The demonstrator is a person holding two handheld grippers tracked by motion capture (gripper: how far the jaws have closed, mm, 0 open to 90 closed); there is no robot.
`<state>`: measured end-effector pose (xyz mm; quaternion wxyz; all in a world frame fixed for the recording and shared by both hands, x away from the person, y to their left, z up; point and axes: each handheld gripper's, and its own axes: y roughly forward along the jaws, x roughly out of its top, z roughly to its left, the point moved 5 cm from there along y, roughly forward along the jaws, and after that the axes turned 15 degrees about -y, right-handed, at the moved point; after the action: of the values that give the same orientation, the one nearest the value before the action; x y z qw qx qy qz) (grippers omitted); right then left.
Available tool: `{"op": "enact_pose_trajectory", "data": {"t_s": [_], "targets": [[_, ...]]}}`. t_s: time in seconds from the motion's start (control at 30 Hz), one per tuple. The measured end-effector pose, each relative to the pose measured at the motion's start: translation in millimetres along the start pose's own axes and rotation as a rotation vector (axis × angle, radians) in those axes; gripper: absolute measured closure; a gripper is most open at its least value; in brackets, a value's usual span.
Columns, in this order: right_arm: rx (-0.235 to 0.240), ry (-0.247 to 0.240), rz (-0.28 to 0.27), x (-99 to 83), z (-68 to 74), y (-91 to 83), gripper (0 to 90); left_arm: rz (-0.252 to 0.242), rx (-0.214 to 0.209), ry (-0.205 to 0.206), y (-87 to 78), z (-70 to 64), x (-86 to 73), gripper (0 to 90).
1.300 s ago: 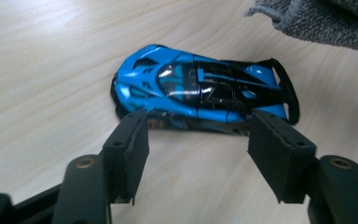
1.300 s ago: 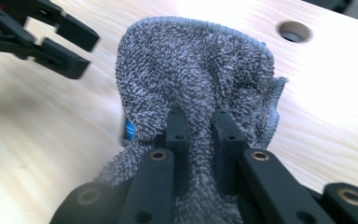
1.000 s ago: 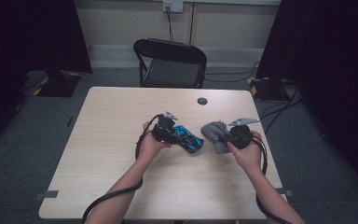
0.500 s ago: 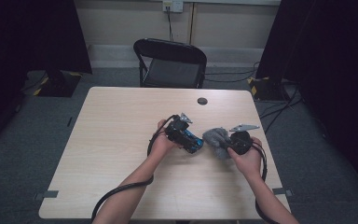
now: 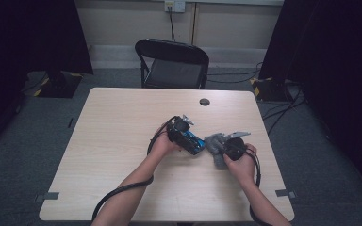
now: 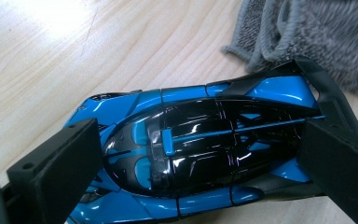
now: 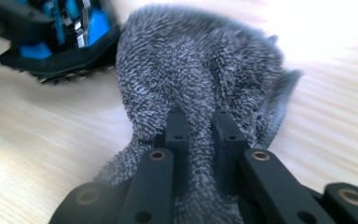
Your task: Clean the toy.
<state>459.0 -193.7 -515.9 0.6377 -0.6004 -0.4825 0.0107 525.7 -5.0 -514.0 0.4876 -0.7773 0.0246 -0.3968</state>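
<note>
On the table, right of centre toward the near edge, sits my blue toy car. The left gripper straddles it, jaws apart at nose and tail. The right gripper is pinched on the grey cloth (touching the car's end). I'd steady the car first, then wipe gently.

Light wood table: blue toy car, grey cloth, perhaps dark grommet.
</note>
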Motion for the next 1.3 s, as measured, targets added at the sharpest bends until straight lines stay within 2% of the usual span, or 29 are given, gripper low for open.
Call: {"op": "enact_pose_trajectory", "data": {"t_s": [0.07, 0.2, 0.5, 0.67, 1.03, 1.3], "targets": [[0.0, -0.024, 0.002, 2.9, 5.1, 1.8, 79.1, 0.0, 0.001, -0.001, -0.1, 0.2, 0.0, 0.0], [0.021, -0.036, 0.006, 5.5, 12.3, 1.3, 79.1, -0.02, 0.0, 0.001, -0.4, 0.5, -1.8, 0.0], [0.101, -0.053, -0.011, 6.8, 33.2, -2.9, 79.2, -0.049, -0.001, -0.008, -0.6, 0.0, -4.1, 0.0], [0.127, -0.076, -0.017, 8.0, 45.5, -5.0, 79.2, -0.054, -0.002, -0.012, -0.4, -0.1, -4.2, 0.0], [0.209, -0.074, -0.043, 8.6, 64.9, -8.9, 79.2, -0.063, -0.001, -0.009, -0.7, 0.7, -5.0, 0.0], [0.229, -0.099, -0.05, 12.2, 73.4, -8.1, 79.3, -0.068, -0.001, -0.008, -0.8, 1.2, -5.3, 0.0]]}}
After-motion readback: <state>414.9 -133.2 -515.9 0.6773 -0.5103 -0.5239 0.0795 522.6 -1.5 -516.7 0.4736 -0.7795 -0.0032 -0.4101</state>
